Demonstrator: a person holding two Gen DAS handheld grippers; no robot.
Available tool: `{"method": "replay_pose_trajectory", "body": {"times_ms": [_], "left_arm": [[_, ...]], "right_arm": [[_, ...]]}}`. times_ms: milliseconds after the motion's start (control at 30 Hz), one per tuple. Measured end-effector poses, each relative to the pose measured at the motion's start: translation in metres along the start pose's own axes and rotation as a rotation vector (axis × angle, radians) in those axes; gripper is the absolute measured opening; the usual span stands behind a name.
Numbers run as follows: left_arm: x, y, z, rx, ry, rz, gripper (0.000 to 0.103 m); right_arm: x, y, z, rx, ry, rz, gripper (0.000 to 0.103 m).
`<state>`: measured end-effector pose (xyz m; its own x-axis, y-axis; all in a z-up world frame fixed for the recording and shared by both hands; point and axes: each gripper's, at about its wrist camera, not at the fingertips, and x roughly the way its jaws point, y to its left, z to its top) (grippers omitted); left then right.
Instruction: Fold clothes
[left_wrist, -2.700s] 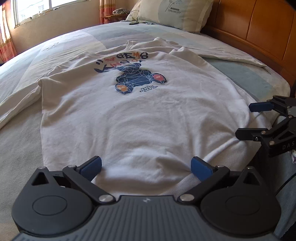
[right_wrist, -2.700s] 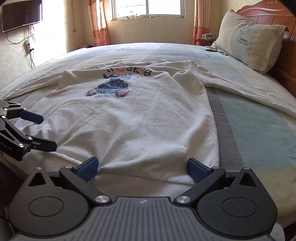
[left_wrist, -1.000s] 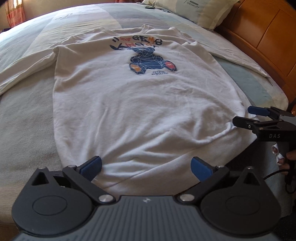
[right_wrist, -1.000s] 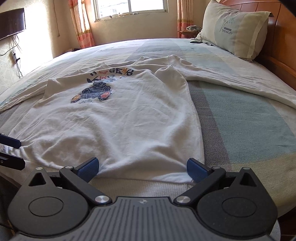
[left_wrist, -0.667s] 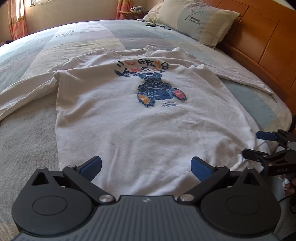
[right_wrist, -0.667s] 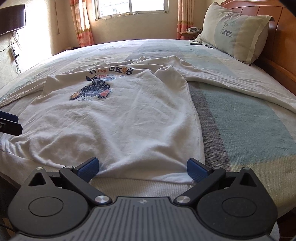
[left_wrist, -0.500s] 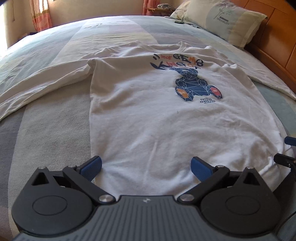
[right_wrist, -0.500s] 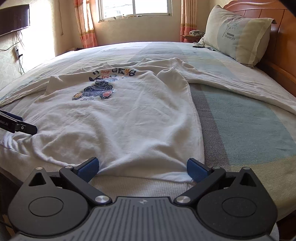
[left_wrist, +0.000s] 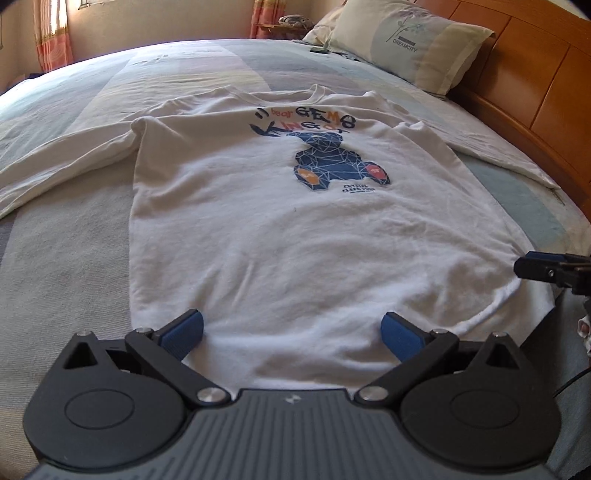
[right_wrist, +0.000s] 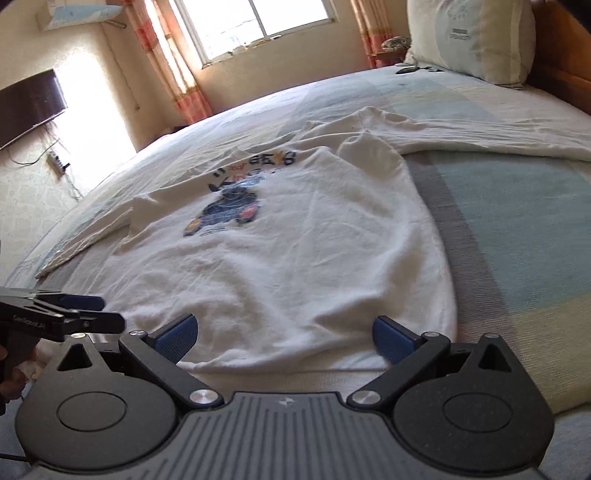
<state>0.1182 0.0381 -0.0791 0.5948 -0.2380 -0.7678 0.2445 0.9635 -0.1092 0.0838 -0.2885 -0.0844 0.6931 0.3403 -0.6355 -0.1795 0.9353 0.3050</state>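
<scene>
The white shirt (left_wrist: 295, 236) lies flat and face up on the bed (left_wrist: 59, 266), collar toward twelve o'clock and hem at six, with my left gripper (left_wrist: 291, 332) and my right gripper (right_wrist: 284, 334) both spread wide and empty just over that hem. A sleeve (left_wrist: 62, 170) trails off at nine o'clock and another (right_wrist: 480, 140) at two. If I pinch only the top layer at the hem, or lift unevenly, I reckon the body will bunch and the sleeves will drag crooked into the fold.
</scene>
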Motion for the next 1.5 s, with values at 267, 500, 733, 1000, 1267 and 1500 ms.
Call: {"method": "replay_pose_trajectory", "body": {"times_ms": [267,500,733,1000,1267,1500], "left_arm": [[0.0,-0.008,0.026,-0.003,-0.039,-0.069,0.102],[0.013,-0.014,0.011,0.025,-0.029,-0.041,0.102],[-0.002,-0.008,0.007,-0.014,0.031,0.068,0.102],[-0.034,-0.032,0.018,0.045,-0.038,0.053,0.102],[-0.009,-0.043,0.043,0.067,-0.028,0.104,0.102],[0.024,-0.054,0.04,0.138,0.009,0.108,0.102]], "right_arm": [[-0.007,0.011,0.024,-0.038,-0.007,-0.022,0.103],[0.032,0.033,0.015,-0.15,0.047,-0.089,0.103],[0.019,0.016,0.004,-0.164,0.028,-0.132,0.103],[0.01,0.027,0.003,-0.156,0.064,-0.188,0.103],[-0.013,0.033,0.021,-0.168,-0.004,-0.192,0.103],[0.036,0.064,0.036,-0.299,0.003,-0.119,0.103]]}}
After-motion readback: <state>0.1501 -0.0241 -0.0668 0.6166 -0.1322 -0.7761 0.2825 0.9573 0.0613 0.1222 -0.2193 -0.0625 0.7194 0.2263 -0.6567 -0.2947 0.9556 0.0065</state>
